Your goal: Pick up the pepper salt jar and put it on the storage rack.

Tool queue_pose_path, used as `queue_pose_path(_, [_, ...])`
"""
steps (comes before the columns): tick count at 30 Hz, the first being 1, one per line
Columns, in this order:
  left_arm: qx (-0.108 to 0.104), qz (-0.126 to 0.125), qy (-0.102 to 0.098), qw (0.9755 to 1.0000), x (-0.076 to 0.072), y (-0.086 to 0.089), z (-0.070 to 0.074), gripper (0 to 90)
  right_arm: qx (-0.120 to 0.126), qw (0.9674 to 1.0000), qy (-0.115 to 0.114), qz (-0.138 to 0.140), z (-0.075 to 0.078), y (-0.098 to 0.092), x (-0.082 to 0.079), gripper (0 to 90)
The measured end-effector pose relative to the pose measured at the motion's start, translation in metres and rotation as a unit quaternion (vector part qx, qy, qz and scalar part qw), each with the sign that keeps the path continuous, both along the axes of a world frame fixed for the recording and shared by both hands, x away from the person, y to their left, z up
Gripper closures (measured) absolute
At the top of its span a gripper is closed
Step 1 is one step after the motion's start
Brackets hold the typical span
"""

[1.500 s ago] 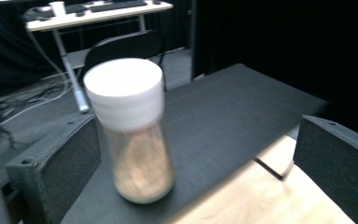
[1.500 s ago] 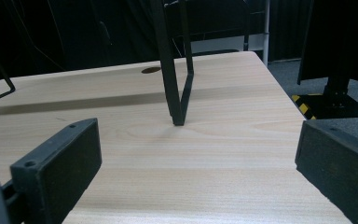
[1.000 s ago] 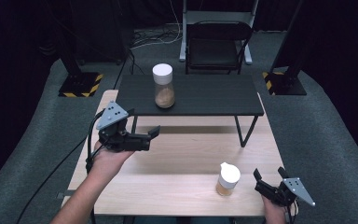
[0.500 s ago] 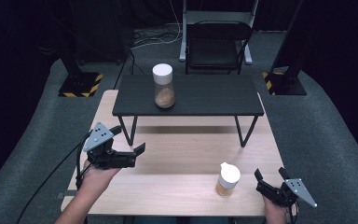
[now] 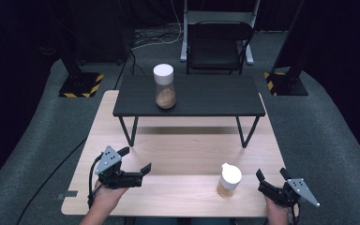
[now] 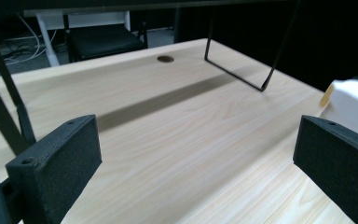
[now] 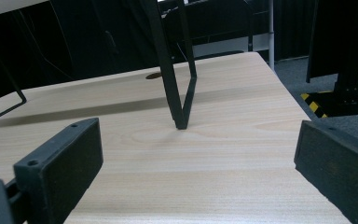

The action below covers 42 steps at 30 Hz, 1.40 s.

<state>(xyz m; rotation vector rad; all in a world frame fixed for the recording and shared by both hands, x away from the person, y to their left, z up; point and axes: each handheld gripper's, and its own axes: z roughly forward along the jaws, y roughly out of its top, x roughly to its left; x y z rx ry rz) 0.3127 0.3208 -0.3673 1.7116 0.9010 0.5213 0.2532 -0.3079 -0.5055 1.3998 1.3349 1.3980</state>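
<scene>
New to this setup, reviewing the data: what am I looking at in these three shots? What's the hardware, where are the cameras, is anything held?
No robot arm: a person holds a two-jaw gripper in each hand. The high view looks down from above the person's side; the left gripper and right gripper hover over a light wooden table. Each gripper view comes from a camera riding on that gripper, looking along its black jaws. A black shelf stands on the table, bearing a white-capped jar. A smaller white-capped bottle stands on the table near the right gripper. Both grippers' jaws are open, holding nothing.
</scene>
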Motion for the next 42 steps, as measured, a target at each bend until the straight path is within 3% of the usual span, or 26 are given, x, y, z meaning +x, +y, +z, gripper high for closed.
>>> queue_pose_path(7, [0.013,0.029,-0.01,0.9994,-0.007,0.001,-0.026,0.2,-0.004,1.0,0.001,0.001,0.001,0.001,0.0,0.4])
queue_pose_path(11, [0.011,0.049,-0.047,0.9976,-0.016,0.002,-0.052,0.2,-0.006,1.0,0.0,-0.001,0.0,0.002,0.0,0.4])
queue_pose_path(14, [0.02,0.044,-0.054,0.9973,-0.015,0.003,-0.064,0.2,-0.007,1.0,-0.002,-0.003,0.0,0.002,-0.001,0.4])
queue_pose_path(22, [0.023,0.041,-0.023,0.9986,-0.008,0.01,-0.086,0.2,-0.012,0.9999,0.0,0.0,0.001,0.004,-0.001,0.4])
queue_pose_path(27, [-0.003,0.039,-0.008,0.9992,-0.005,0.018,-0.101,0.2,-0.007,1.0,0.003,0.001,0.001,0.002,0.0,0.0])
queue_pose_path(34, [-0.01,0.041,0.0,0.9991,-0.003,0.018,-0.11,0.2,-0.01,1.0,0.0,0.002,0.001,0.002,-0.001,0.0])
queue_pose_path(42, [0.023,0.043,-0.001,0.9988,-0.003,0.007,-0.108,0.2,-0.011,0.9999,-0.003,0.001,0.0,0.003,-0.001,0.0])
